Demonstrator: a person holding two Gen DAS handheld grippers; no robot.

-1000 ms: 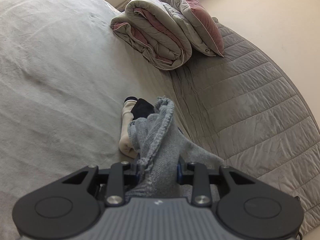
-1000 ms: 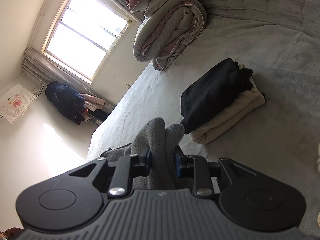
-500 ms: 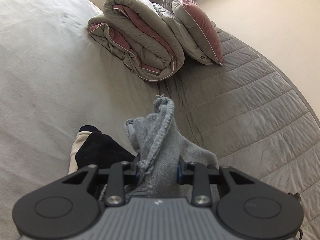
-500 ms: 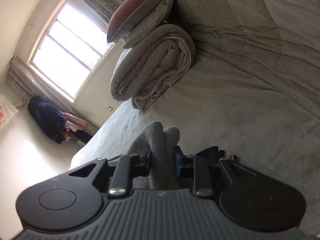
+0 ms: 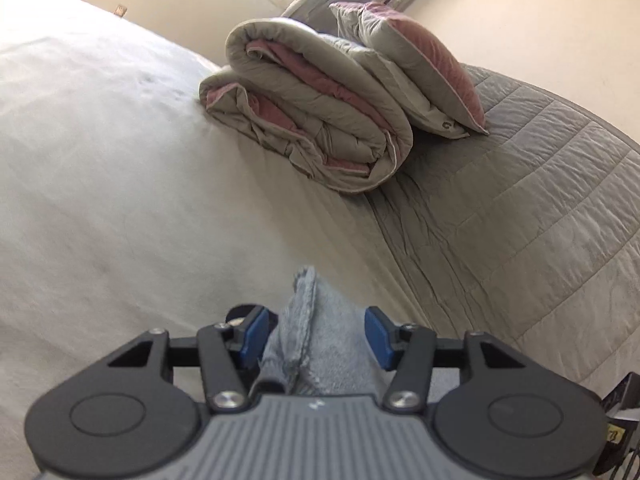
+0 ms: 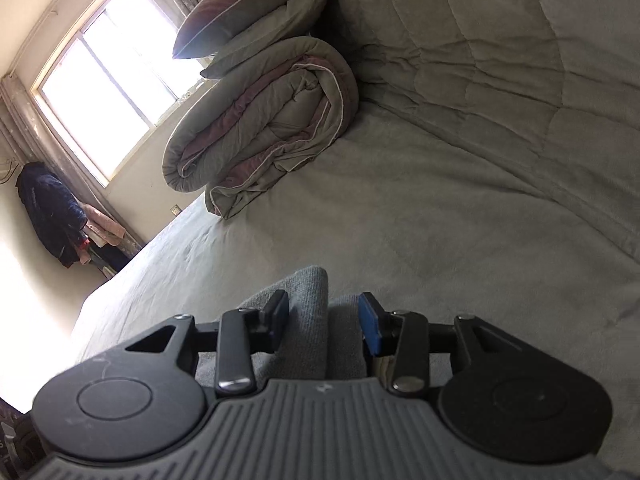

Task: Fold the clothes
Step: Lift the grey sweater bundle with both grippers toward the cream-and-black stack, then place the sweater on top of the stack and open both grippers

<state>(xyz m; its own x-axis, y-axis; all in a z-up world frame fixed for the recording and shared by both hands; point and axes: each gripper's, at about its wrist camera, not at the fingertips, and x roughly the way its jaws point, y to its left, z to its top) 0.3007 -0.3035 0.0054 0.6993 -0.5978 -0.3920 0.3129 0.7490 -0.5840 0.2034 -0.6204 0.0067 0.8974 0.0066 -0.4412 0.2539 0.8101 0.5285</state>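
**Grey knit between both grippers, jaws parted**

Knit garment (image 5: 320, 340), grey, sits between the fingers of both grippers, low over the bed (image 5: 100, 200). Where the rest of it lies is hidden under the gripper bodies.

Left gripper (image 5: 316, 334): blue pads (image 5: 254, 334) spread apart. Cloth bunches up between them, a ribbed or frayed edge standing as a ridge near the left pad. Fabric looks to touch the left pad; a sliver of gap shows at the right pad. Not a pinch, as far as the left wrist view shows.

Right gripper (image 6: 323, 322): fingers also spread. The same grey knit (image 6: 316, 320) rises in a fold between them, a narrow peak poking forward past the tips. The right pad's blue face is exposed, with cloth just beside it; the left finger sits against the fold. Whether either pad really presses the fabric, cannot tell.

Surroundings:
- Rolled duvet (image 5: 312, 120), grey-beige outside and pink inside, lies at the far end of the bed, well apart from the grippers.
- Pillow (image 5: 416, 64), pink face and grey back, leans on the duvet against the quilted headboard cover (image 5: 540, 200).
- Window (image 6: 108, 68) is bright behind the bedding in the right wrist view.
- Dark jacket (image 6: 48, 212) hangs in the room's corner, with pink cloth beside it.
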